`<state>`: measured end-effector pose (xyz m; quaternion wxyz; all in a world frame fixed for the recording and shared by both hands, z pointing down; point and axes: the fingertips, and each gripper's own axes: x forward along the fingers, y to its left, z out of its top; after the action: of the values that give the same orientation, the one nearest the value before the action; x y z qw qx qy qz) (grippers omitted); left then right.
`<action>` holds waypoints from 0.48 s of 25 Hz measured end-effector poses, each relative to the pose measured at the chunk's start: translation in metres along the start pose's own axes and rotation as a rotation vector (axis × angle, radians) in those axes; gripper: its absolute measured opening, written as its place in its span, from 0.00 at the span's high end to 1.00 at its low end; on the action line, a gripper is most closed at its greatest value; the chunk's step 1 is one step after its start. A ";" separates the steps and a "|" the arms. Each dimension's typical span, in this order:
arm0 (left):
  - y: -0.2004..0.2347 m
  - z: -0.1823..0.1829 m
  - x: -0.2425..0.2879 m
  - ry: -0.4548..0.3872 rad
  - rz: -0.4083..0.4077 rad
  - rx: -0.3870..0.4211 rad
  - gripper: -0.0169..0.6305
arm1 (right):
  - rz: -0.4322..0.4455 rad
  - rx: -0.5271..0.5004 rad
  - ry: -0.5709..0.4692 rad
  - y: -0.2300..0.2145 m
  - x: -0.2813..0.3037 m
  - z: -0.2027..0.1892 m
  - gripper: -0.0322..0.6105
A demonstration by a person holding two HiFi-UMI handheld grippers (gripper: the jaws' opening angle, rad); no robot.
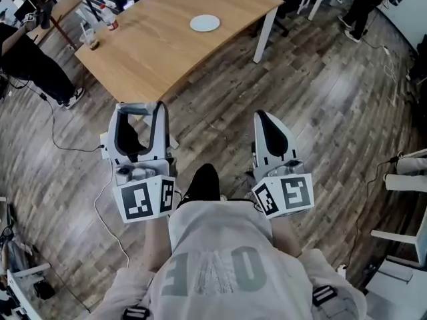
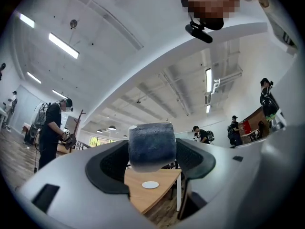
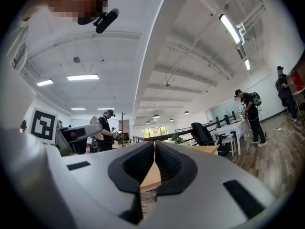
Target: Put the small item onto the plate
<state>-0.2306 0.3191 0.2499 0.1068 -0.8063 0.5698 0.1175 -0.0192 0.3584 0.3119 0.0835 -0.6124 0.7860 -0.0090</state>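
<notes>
A small grey-blue fuzzy block point(image 2: 151, 146) sits between the two black pads of my left gripper point(image 2: 151, 162), which is shut on it with its jaws wide apart. In the head view my left gripper point(image 1: 141, 112) hangs over the wooden floor, short of the table's near edge. A small white plate point(image 1: 205, 23) lies on the light wooden table point(image 1: 153, 52), far ahead; the left gripper view shows the plate point(image 2: 150, 185) below the block. My right gripper point(image 1: 270, 133) is beside the left one, and its jaws point(image 3: 154, 162) are shut and empty.
A bottle point(image 1: 109, 20) and a cup point(image 1: 91, 40) stand at the table's left corner. A white table leg point(image 1: 261, 37) reaches the floor on the right. White furniture point(image 1: 405, 173) lines the right edge. A cable point(image 1: 57, 135) trails on the floor at the left. People stand in the background.
</notes>
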 end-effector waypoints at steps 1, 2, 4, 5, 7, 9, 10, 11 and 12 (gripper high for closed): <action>0.000 -0.002 0.007 -0.007 0.004 -0.010 0.50 | 0.005 -0.016 -0.007 -0.005 0.002 0.002 0.92; -0.001 -0.004 0.015 -0.016 0.005 -0.015 0.50 | 0.005 -0.039 -0.016 -0.011 0.006 0.004 0.92; -0.008 -0.011 0.033 -0.028 -0.002 -0.003 0.50 | -0.004 -0.063 -0.030 -0.028 0.015 0.005 0.92; -0.011 -0.015 0.041 -0.032 -0.008 0.008 0.50 | -0.006 -0.058 -0.032 -0.036 0.020 0.002 0.92; -0.017 -0.024 0.061 -0.039 -0.027 0.028 0.50 | -0.006 -0.037 -0.034 -0.049 0.039 -0.004 0.92; -0.019 -0.035 0.089 -0.040 -0.059 0.037 0.50 | -0.004 -0.030 -0.036 -0.057 0.066 -0.008 0.92; -0.018 -0.041 0.104 -0.034 -0.071 0.037 0.50 | -0.003 -0.034 -0.034 -0.061 0.081 -0.010 0.92; -0.018 -0.048 0.120 -0.027 -0.079 0.034 0.50 | -0.003 -0.041 -0.031 -0.067 0.095 -0.011 0.92; -0.017 -0.054 0.137 -0.025 -0.083 0.028 0.50 | -0.006 -0.047 -0.030 -0.075 0.110 -0.010 0.92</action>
<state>-0.1664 0.1860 0.2589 0.1300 -0.8262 0.5360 0.1147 0.0252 0.2331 0.3177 0.0808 -0.6167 0.7828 0.0181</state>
